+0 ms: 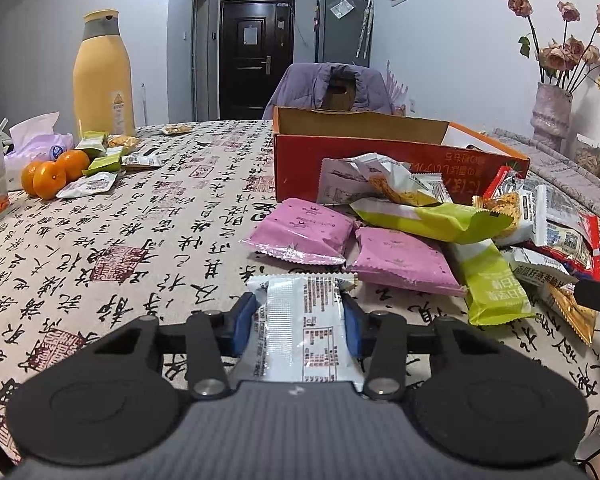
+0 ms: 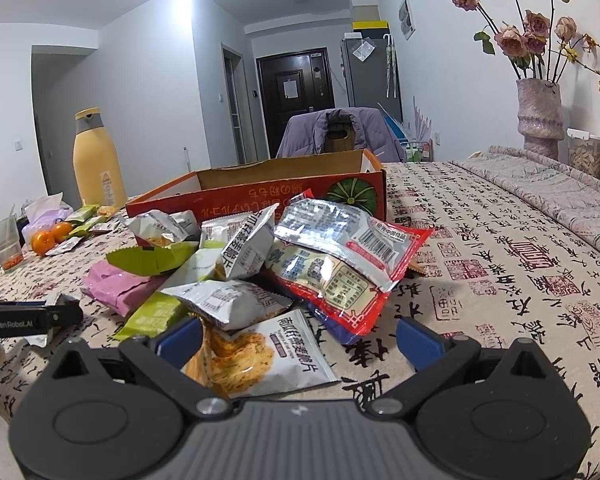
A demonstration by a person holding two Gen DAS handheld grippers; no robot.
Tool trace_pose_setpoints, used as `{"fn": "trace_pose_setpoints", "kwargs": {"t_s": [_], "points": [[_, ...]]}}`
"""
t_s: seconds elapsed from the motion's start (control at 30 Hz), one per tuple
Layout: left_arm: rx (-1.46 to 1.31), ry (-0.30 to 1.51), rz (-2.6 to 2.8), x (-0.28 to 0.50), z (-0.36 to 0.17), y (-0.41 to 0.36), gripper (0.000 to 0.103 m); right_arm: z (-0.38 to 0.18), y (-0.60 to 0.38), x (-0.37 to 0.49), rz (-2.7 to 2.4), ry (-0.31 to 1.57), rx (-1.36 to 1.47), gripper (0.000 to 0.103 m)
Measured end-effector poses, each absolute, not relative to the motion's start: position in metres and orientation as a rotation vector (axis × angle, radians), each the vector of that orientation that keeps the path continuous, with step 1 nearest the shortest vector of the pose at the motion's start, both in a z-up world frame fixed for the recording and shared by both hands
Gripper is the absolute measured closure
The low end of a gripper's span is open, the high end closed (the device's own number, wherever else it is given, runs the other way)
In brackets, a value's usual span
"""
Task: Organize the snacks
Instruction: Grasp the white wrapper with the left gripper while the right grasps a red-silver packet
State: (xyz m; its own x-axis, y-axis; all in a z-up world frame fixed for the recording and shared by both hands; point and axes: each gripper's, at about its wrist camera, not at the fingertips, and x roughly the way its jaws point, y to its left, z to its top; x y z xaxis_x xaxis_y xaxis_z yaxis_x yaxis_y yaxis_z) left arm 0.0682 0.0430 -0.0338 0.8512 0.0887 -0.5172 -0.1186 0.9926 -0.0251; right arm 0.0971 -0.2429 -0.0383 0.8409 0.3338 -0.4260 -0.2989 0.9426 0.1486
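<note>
Crinkly white foil packet [image 1: 300, 328] (rectangular, glossy) between blue jaws.

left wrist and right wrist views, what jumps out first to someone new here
A heap of snack packets sprawls over the calligraphy-print tablecloth, right before an open orange cardboard box. The left gripper pinches a white packet at near centre. A tall yellow bottle stands far left.

left wrist: low over the calligraphy-print tablecloth [image 1: 160, 216], facing the dark door | right wrist: same heading, close to packets | shared: open orange cardboard box [image 1: 380, 160] [image 2: 260, 196], yellow bottle [image 1: 102, 76] [image 2: 96, 160]
</note>
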Motion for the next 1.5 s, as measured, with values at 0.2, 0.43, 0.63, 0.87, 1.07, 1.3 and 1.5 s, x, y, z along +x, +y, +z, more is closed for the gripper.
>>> {"fn": "trace_pose_setpoints", "kwargs": {"t_s": [0.2, 0.43, 0.63, 0.87, 1.07, 1.3, 1.5], "points": [[-0.056, 0.500, 0.116, 0.064, -0.023, 0.044, 0.059, -0.039, -0.246, 0.100, 0.333, 0.465, 0.087, 0.000], [-0.074, 0.462, 0.116, 0.068, -0.011, 0.047, 0.059, -0.029, -0.244, 0.104, 0.340, 0.438, 0.064, 0.000], [-0.071, 0.452, 0.106, 0.074, -0.008, 0.041, 0.059, -0.023, -0.241, 0.114, 0.334, 0.428, 0.036, 0.000], [-0.084, 0.454, 0.116, 0.079, -0.006, 0.041, 0.059, -0.013, -0.238, 0.134, 0.307, 0.425, -0.007, 0.000], [-0.079, 0.444, 0.123, 0.081, -0.002, 0.043, 0.059, -0.006, -0.228, 0.157, 0.314, 0.442, -0.178, 0.000], [-0.083, 0.442, 0.135, 0.086, 0.000, 0.045, 0.059, -0.012, -0.212, 0.183, 0.367, 0.484, -0.369, 0.000], [-0.074, 0.443, 0.127, 0.090, 0.001, 0.045, 0.059, -0.019, -0.211, 0.199, 0.399, 0.526, -0.349, 0.001]]}}
